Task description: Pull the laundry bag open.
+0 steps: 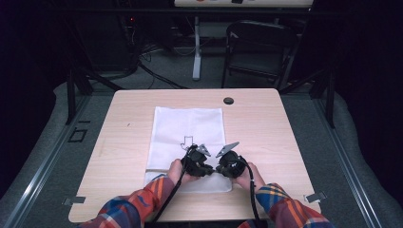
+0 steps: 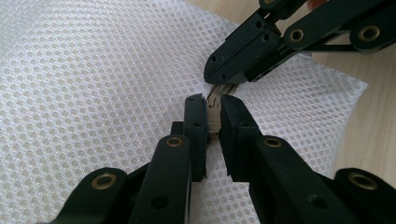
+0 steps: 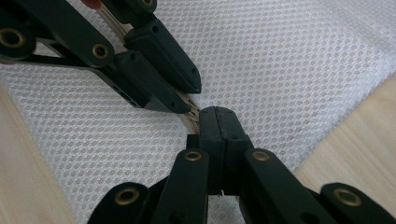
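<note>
A white mesh bag (image 1: 189, 128) lies flat on the wooden table (image 1: 266, 128), its near end at the person's hands. My left gripper (image 1: 209, 168) is shut on a beige zipper piece (image 2: 214, 122) at the bag's near edge. In the left gripper view the jaws (image 2: 212, 103) pinch it upright. My right gripper (image 1: 217, 168) meets it tip to tip. Its jaws (image 3: 215, 114) are pressed together on a thin metal zipper pull (image 2: 224, 88). In the right gripper view the left gripper (image 3: 194, 95) comes in from the upper left over the mesh (image 3: 280, 56).
A black outline mark (image 1: 187, 141) shows on the bag just beyond the grippers. A round cable hole (image 1: 228, 100) sits near the table's far edge. A dark folding chair (image 1: 259, 47) and another table's leg (image 1: 196, 47) stand behind. Bare wood lies left and right of the bag.
</note>
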A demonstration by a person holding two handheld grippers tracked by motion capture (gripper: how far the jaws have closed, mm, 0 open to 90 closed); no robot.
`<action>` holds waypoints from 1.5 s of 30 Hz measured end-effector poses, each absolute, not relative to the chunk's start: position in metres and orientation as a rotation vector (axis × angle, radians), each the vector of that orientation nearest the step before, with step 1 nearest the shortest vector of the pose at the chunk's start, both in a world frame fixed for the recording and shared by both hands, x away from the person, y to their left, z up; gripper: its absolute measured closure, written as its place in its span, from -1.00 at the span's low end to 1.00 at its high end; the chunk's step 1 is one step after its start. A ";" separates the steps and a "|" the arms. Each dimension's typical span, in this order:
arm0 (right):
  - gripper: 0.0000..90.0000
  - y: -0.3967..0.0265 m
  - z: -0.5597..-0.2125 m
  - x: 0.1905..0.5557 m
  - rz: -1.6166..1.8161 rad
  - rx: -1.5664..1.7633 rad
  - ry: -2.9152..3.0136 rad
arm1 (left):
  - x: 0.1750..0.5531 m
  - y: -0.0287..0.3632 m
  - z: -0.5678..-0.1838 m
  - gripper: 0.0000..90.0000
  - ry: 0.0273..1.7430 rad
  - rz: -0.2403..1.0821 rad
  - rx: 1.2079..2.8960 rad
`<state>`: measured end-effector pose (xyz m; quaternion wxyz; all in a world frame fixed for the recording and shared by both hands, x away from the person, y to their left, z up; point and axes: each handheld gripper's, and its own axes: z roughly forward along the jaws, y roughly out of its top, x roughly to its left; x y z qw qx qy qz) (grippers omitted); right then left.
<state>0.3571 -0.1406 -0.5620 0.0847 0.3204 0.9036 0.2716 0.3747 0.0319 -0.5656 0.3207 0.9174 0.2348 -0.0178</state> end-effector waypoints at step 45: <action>1.00 -0.141 -0.562 0.357 0.784 0.931 2.715 | 0.373 0.070 -0.557 0.81 0.659 -0.057 2.413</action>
